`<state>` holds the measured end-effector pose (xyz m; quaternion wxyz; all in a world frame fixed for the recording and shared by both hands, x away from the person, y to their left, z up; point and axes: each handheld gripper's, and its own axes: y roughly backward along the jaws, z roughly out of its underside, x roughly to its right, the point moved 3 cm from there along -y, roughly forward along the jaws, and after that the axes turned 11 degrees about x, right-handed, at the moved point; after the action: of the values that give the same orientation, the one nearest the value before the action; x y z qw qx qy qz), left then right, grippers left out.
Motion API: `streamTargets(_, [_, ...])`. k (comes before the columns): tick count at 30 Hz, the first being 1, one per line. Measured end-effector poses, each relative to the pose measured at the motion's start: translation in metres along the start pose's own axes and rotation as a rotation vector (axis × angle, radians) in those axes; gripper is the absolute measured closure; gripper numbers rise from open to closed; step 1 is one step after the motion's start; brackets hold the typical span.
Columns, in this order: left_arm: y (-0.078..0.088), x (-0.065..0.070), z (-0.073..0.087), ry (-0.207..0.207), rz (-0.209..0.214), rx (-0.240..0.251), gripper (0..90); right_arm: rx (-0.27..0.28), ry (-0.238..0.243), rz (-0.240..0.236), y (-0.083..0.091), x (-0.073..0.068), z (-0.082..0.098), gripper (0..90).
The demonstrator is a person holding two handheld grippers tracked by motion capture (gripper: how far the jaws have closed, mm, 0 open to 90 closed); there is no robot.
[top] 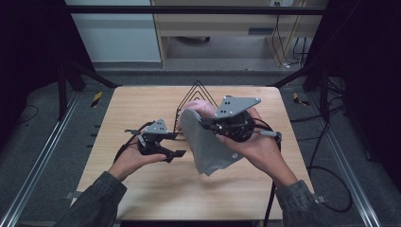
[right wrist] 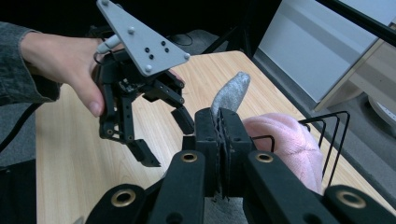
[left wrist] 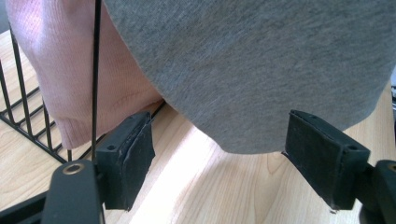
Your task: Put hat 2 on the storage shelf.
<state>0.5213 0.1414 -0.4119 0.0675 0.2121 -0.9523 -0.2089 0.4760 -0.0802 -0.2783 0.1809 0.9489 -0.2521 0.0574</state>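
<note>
While the left gripper (top: 171, 152) waits at about eight o'clock on the table (top: 142, 101), its jaws stand apart with nothing between them, pointed toward three o'clock at the hanging cloth. The left gripper view looks straight between those two black blocks, whose pads (left wrist: 140, 154) are matt and slightly frayed at the edges; bare pale wood lies under them, and the grey cloth (left wrist: 261, 70) hangs just ahead. My read: it's lining up to catch the lower hem so the piece can be spread or folded.

Moving to the centre, the grey cloth (top: 205, 142) hangs as a soft, limp panel of fine, flat knit with a rounded bottom edge. Behind it, toward twelve o'clock, a black wire rack (top: 196, 92) of thin peaked rods holds a pink cloth (top: 196, 108), fuzzier and ribbed at its hem, draped there apparently for storage.

Over to the right gripper (top: 204, 124), at two o'clock: its jaws are clamped tight on the grey cloth's upper edge, a tuft (right wrist: 229, 95) poking up past the pads. Holding it high lets the fabric drop free of the wood.
</note>
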Motion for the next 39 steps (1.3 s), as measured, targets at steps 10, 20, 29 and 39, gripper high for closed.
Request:
streamTargets(10, [-0.001,0.001,-0.006,-0.021,0.043,0.026,20.0,0.004,0.017,-0.009,0.006,-0.008,-0.002,87.8])
streamTargets(20, [-0.009,0.011,-0.013,-0.073,0.063,0.007,79.7,-0.005,-0.004,0.011,0.010,-0.001,0.008,87.7])
streamTargets(29, [0.010,0.020,-0.033,-0.117,0.001,-0.048,86.3,-0.011,-0.069,0.099,0.026,0.023,0.030,87.7])
streamTargets(39, [0.031,0.019,-0.068,-0.134,-0.079,-0.044,86.5,0.041,-0.123,0.152,0.029,0.041,0.029,87.7])
